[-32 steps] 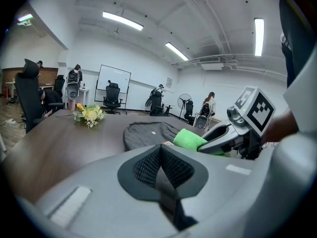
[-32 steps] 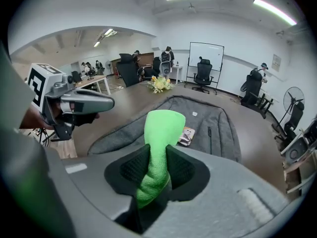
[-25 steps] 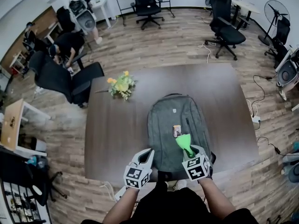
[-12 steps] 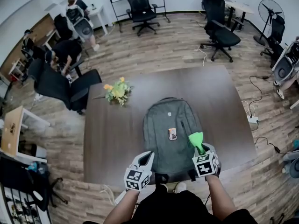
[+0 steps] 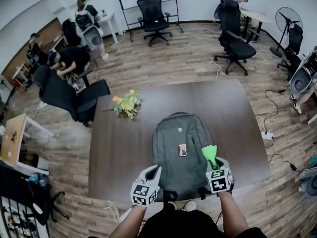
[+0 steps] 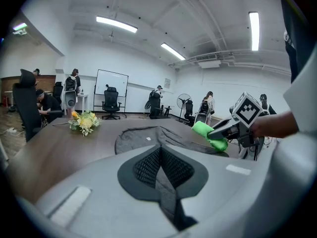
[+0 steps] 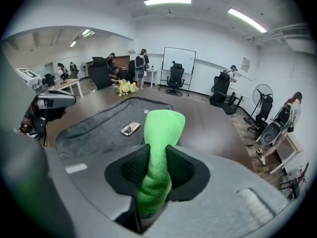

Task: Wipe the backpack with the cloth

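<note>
A grey backpack [image 5: 178, 143] lies flat on the dark table [image 5: 119, 148], with a small tag [image 5: 183, 149] on its front. My right gripper [image 5: 212, 161] is shut on a green cloth [image 5: 210, 154], held over the backpack's near right edge. In the right gripper view the cloth [image 7: 161, 133] sticks up between the jaws, above the backpack [image 7: 99, 128]. My left gripper [image 5: 152, 173] hovers at the backpack's near left corner, jaws shut with nothing in them. The left gripper view shows the backpack [image 6: 148, 135] ahead and the cloth [image 6: 210, 135] to the right.
A bunch of yellow flowers [image 5: 128, 103] lies on the table's far left. Office chairs [image 5: 64, 90] [image 5: 237, 33] stand around on the wood floor. People sit and stand at desks at the back left. A fan [image 5: 289, 19] and cables are on the right.
My right gripper has carried the cloth from beside the tag rightwards to the backpack's right edge. The left gripper has stayed in place.
</note>
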